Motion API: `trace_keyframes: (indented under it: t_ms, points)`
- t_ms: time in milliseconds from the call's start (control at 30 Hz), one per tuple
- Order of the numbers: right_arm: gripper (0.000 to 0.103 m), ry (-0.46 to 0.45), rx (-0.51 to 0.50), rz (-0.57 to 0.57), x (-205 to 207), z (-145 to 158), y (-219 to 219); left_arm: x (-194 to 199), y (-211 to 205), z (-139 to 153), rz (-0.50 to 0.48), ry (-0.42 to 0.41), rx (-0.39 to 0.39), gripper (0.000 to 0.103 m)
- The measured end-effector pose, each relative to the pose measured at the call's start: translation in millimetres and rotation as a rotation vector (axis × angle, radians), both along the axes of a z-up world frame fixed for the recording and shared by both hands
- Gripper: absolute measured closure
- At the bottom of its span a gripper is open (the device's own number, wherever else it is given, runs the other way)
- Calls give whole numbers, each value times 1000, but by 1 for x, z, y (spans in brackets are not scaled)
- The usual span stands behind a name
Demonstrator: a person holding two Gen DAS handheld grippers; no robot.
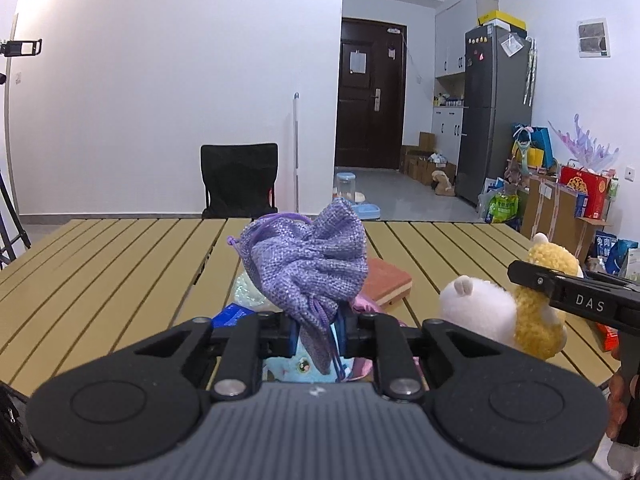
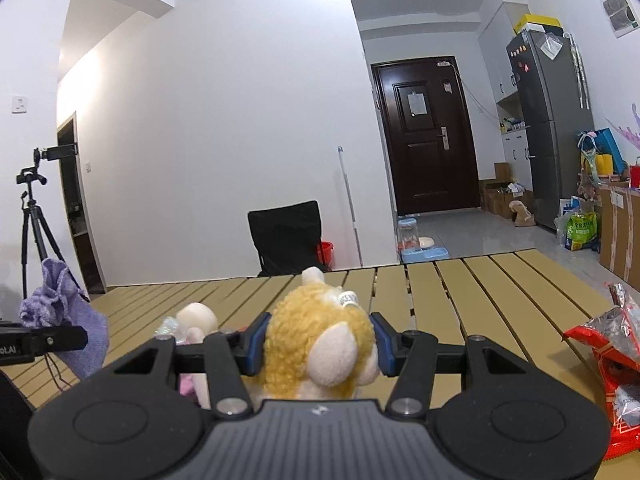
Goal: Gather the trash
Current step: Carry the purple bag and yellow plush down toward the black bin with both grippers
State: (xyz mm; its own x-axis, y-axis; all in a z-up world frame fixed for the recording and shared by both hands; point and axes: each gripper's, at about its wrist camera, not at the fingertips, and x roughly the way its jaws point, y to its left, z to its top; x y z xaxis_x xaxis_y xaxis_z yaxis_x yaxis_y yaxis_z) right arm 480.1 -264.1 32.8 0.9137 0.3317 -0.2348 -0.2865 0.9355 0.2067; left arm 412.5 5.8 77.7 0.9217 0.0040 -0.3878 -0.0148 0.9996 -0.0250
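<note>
The left tongs (image 1: 317,330) are pressed together on the lower folds of a purple drawstring pouch (image 1: 308,264), which is lifted clear of the slatted surface (image 1: 120,264). The right tongs (image 2: 318,344) are pinched on a yellow and white plush toy (image 2: 320,344), its head gripped between the blue pads (image 2: 256,344). In the left wrist view the right tongs are seen at three o'clock, and the letters "DAS" are read on their black finger. On the toy a small white tag (image 2: 347,298) is carried at twelve o'clock; its print is too small to be read.

Beneath the pouch, other small things are partly hidden: a pale crinkled wrapper (image 1: 248,292), something blue and something pink. A brown block (image 1: 386,280) is laid just beyond them at one o'clock. In the right wrist view a red snack wrapper (image 2: 612,360) is found on the surface at three o'clock.

Beyond the surface, a black chair (image 1: 239,180) is set against the white wall, with a dark door (image 1: 370,92) and a grey refrigerator (image 1: 496,112) towards two o'clock. A tripod (image 2: 34,216) is stood at nine o'clock in the right wrist view.
</note>
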Motion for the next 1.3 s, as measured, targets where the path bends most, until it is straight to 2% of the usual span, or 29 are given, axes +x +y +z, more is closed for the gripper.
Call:
trace_keyframes:
  t_ms: [333, 600, 967, 1300]
  points:
    - [52, -32, 3, 48, -45, 23, 10, -48, 4, 14, -7, -28, -10, 85]
    - [52, -31, -9, 94, -87, 29, 23, -84, 5, 19, -12, -25, -13, 85]
    - [52, 2, -46, 141, -153, 20, 45, -127, 8, 8, -14, 12, -17, 85]
    - [52, 81, -75, 187, -206, -9, 65, -168, 16, -19, -20, 68, -17, 85]
